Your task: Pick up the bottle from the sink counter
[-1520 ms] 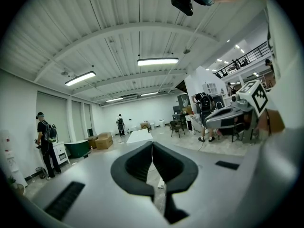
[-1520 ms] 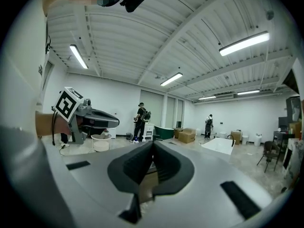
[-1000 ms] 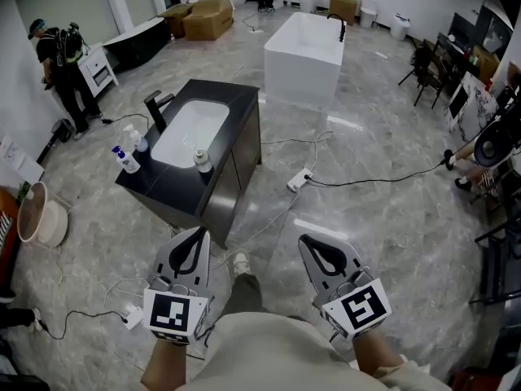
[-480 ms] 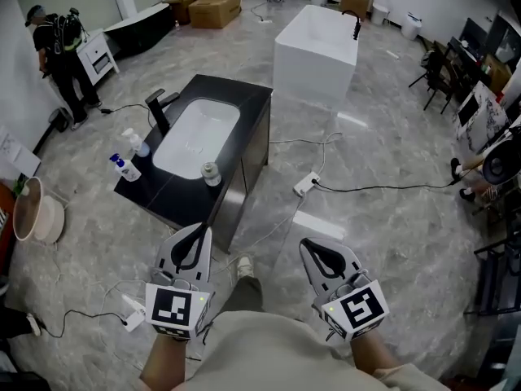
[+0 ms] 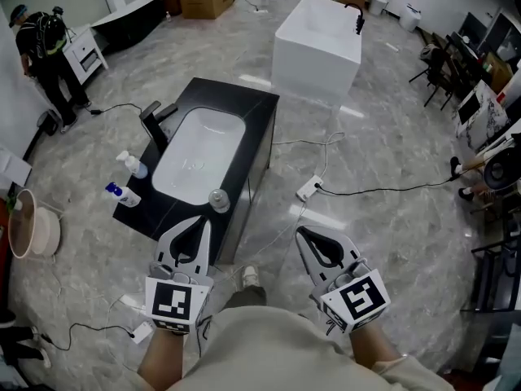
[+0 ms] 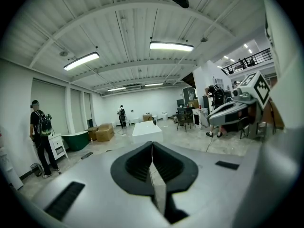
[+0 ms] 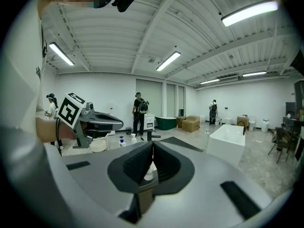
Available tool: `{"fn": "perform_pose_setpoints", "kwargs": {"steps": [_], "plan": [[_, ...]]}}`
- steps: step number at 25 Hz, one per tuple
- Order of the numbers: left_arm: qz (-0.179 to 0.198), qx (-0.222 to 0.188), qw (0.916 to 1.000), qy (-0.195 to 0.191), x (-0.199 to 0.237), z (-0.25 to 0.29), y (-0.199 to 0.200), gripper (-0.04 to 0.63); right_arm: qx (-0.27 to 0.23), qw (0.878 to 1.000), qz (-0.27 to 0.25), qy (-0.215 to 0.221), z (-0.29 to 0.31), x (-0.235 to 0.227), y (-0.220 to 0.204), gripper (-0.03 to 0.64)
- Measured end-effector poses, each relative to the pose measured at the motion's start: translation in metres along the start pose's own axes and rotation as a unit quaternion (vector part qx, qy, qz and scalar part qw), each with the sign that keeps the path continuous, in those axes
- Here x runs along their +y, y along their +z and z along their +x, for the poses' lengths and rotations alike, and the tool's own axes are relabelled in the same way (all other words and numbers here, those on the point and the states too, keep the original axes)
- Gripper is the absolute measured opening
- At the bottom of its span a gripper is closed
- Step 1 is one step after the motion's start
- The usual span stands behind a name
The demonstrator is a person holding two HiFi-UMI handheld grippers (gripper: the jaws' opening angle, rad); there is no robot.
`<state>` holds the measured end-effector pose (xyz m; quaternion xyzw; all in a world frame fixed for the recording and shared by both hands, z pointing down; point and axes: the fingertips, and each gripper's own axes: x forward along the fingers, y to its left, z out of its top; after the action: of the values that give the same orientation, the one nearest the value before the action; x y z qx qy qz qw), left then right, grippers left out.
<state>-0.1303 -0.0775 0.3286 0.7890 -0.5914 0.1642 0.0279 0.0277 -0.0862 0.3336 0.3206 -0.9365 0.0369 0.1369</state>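
The bottle (image 5: 218,199), clear with a silvery cap, stands upright on the near right corner of the black sink counter (image 5: 244,108), beside the white basin (image 5: 199,149). My left gripper (image 5: 201,225) hovers just in front of the counter's near edge, a little short of the bottle, jaws together and empty. My right gripper (image 5: 301,233) is held over the floor to the right of the counter, its tips also touching with nothing gripped. In the left gripper view the left gripper (image 6: 152,144) points across the room. In the right gripper view the right gripper (image 7: 153,144) does the same.
A black faucet (image 5: 153,120), a spray bottle (image 5: 130,165) and a blue-capped bottle (image 5: 122,194) stand on the counter's left side. A white bathtub (image 5: 317,35) is beyond it. A power strip (image 5: 309,189) with cables lies on the floor. A person (image 5: 41,47) stands far left.
The counter and bottle have come nearer and lower in the head view. Both grippers keep the same pose, jaws shut.
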Motion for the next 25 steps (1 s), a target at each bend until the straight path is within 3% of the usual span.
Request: {"fn": "perform_pose_setpoints", "kwargs": {"steps": [12,25], "plan": [[0.001,-0.002,1.0,-0.001,0.075,0.055,0.006,0.008,0.002,1.0,0.001,-0.01,0.091,-0.034,0.029,-0.003],[-0.019,0.016,0.999,0.036,0.091,0.082,0.005,0.008,0.021,0.999,-0.003,0.028,0.128,-0.068,0.025,-0.003]]}}
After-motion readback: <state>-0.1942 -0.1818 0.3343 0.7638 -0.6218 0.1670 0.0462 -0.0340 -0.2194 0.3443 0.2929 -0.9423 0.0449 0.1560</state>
